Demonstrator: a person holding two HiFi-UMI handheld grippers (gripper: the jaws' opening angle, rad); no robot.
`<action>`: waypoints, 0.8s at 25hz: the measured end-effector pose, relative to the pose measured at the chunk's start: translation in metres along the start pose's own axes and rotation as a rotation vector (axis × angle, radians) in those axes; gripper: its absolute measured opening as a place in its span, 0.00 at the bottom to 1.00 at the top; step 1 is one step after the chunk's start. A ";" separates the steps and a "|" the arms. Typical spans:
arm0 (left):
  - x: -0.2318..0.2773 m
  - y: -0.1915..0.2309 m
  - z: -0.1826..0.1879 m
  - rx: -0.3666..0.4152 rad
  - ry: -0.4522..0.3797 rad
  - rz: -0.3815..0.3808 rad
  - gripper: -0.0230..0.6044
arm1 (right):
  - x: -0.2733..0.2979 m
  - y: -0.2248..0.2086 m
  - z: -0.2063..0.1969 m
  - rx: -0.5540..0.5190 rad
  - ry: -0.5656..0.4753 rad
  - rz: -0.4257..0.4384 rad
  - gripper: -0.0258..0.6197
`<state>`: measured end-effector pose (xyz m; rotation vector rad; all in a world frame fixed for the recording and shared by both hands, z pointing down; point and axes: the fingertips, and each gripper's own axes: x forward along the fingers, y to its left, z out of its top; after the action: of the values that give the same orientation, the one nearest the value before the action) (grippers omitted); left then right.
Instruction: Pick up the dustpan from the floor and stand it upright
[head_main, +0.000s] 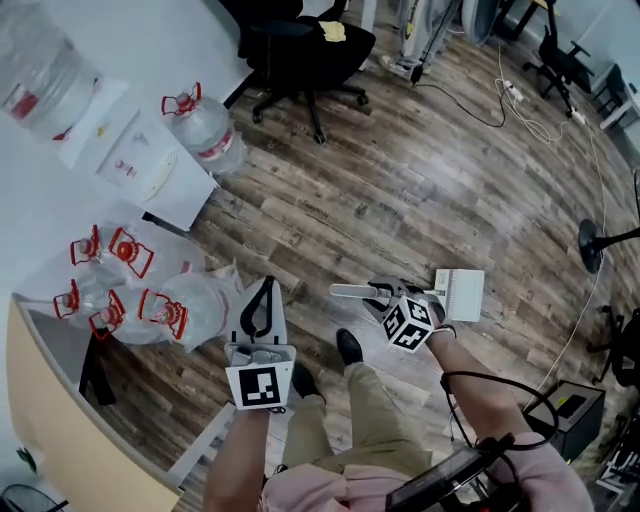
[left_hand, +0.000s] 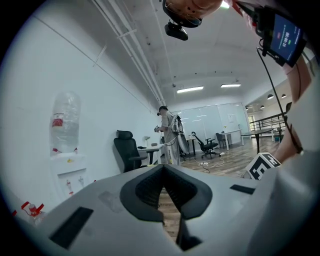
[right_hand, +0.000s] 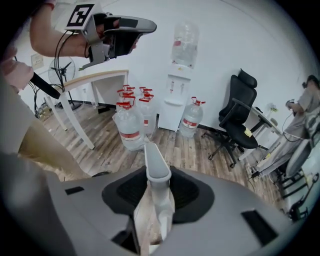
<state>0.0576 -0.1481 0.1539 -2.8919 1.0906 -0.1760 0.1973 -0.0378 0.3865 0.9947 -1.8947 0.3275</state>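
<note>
Right tongs (head_main: 385, 296) were clenched on the dustpan (head_main: 461, 293), biting its handle (right_hand: 157, 167) partway along. The pan hung clear of the wood-plank floor (head_main: 400, 190), well apart from the water bottles (head_main: 185, 305), on the far side of the person's feet from them.

Here's the relation that mattered: the dustpan's long axis lay roughly level. The pan end pointed away from the bottles and the free end of the handle poked back toward them. From the right tongs, the pan sat just beyond the grip on one side and the handle tip ran out on the other.

Left tongs (head_main: 262, 300) were closed on nothing, tips together, and hovered between the bottles and the dustpan. That put them nearer the handle's free end than the pan.

By my read, standing it up called for tipping that axis until the pan's edge met the floor and the handle rose, which was work for the right hand.

The dustpan looked like pale, hard plastic, with a flat rectangular pan ribbed across its face. The handle was a hollow trough with a rounded lip at its end, likely slick between the dark ribbed pads.
</note>
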 end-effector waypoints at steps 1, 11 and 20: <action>0.002 -0.002 0.007 0.008 -0.009 -0.007 0.05 | -0.007 -0.002 -0.001 0.006 -0.005 -0.008 0.26; 0.013 -0.028 0.065 0.044 -0.078 -0.060 0.05 | -0.064 -0.025 0.001 0.068 -0.059 -0.072 0.26; 0.018 -0.065 0.100 0.052 -0.121 -0.144 0.05 | -0.106 -0.037 0.004 0.130 -0.129 -0.128 0.26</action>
<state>0.1261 -0.1112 0.0612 -2.8916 0.8469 -0.0334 0.2472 -0.0110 0.2894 1.2450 -1.9328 0.3212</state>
